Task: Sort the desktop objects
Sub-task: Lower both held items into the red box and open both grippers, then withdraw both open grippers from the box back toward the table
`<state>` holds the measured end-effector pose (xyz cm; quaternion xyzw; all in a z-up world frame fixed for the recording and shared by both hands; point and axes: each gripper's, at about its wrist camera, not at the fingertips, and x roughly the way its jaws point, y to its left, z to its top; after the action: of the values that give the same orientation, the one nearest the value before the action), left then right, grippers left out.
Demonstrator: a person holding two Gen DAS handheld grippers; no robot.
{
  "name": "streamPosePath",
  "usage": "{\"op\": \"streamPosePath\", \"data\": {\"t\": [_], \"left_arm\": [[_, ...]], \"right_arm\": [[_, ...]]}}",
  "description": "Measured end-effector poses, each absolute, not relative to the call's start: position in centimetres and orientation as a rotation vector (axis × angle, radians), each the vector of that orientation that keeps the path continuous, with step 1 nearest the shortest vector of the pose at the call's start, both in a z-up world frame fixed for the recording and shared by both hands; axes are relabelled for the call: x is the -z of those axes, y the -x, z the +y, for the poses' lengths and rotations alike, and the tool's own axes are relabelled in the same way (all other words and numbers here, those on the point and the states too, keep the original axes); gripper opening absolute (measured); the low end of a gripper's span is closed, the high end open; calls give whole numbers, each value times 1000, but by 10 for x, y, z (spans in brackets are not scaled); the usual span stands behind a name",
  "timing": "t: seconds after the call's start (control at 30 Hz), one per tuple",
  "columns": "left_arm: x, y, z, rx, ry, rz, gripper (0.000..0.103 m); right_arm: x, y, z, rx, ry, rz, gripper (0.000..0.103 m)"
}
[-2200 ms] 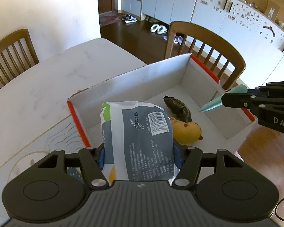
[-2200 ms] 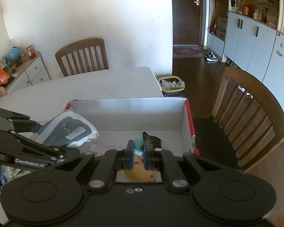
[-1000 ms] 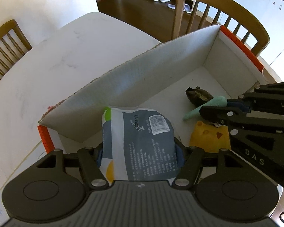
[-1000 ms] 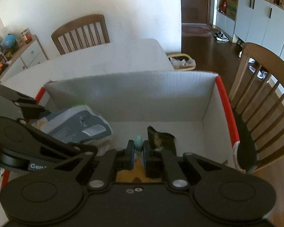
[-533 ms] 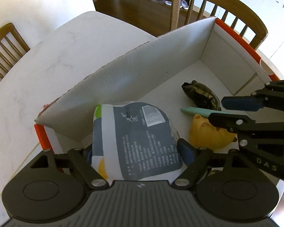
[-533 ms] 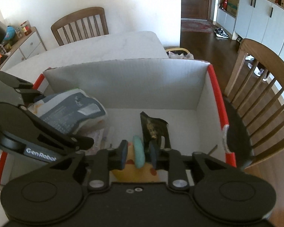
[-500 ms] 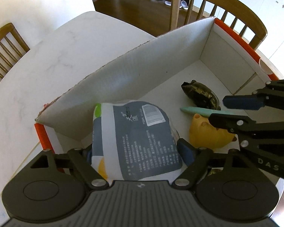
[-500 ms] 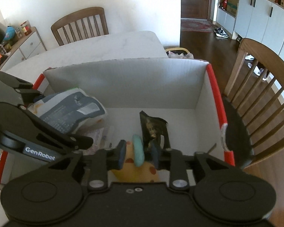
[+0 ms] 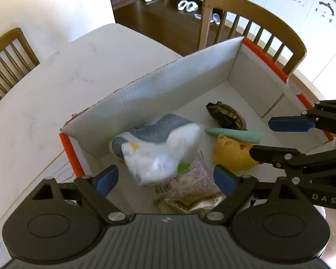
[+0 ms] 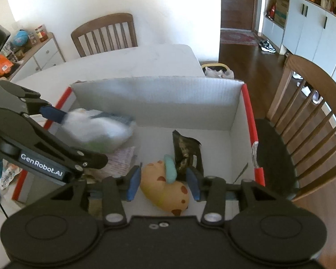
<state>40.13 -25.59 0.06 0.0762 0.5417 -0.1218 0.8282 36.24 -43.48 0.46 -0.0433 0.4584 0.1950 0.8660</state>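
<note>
1. Left gripper (image 9: pixel 165 179): jaws spread wide, blue pads clear of everything, poised over the near left part of the cardboard box (image 9: pixel 159 94).
2. Grey-and-white snack bag (image 9: pixel 156 148): motion-blurred, just ahead of the left gripper between its parted pads, touching neither, in the left half of the box beside the corrugated far wall. Same bag in the right wrist view (image 10: pixel 100 130), blurred, next to a blue pad of the left gripper (image 10: pixel 53 114).
3. Right gripper (image 10: pixel 163 183): jaws parted, nothing pinched, poised over the right half of the box; seen from the left wrist view as a black linkage with 1 blue pad (image 9: pixel 289 124).
4. Teal carrot-shaped toy (image 9: pixel 233 133): lying across the top of the yellow plush toy (image 9: pixel 233 154), free of both pads. In the right wrist view the teal toy (image 10: pixel 170 170) rests on the spotted plush (image 10: pixel 165 190), between the opened pads.
5. Dark foil packet (image 9: pixel 226 115): on the box floor beyond the teal toy, near the right wall; in the right wrist view (image 10: pixel 186 150), just beside the plush.
6. Flat printed sachets (image 9: pixel 186 186): on the box floor under and behind the blurred bag.
7. Box: white walls, orange-red edge strips (image 9: pixel 70 152), standing on a white table (image 9: pixel 56 85).
8. Wooden chair (image 9: pixel 253 24): beyond the box's far right corner.
</note>
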Motion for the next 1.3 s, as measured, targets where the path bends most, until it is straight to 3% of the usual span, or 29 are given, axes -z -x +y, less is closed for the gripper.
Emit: {"op": "streamPosePath", "data": {"t": [0.77, 1.03, 1.3], "left_arm": [[-52, -330, -220, 280, -47, 986, 92], [-60, -299, -199, 310, -29, 951, 92], [-63, -264, -172, 317, -12, 936, 92]], "right_arm": [[-48, -314, -405, -434, 109, 893, 65], [-55, -290, -385, -408, 103, 880, 65], [-60, -267, -357, -406, 96, 859, 76]]}}
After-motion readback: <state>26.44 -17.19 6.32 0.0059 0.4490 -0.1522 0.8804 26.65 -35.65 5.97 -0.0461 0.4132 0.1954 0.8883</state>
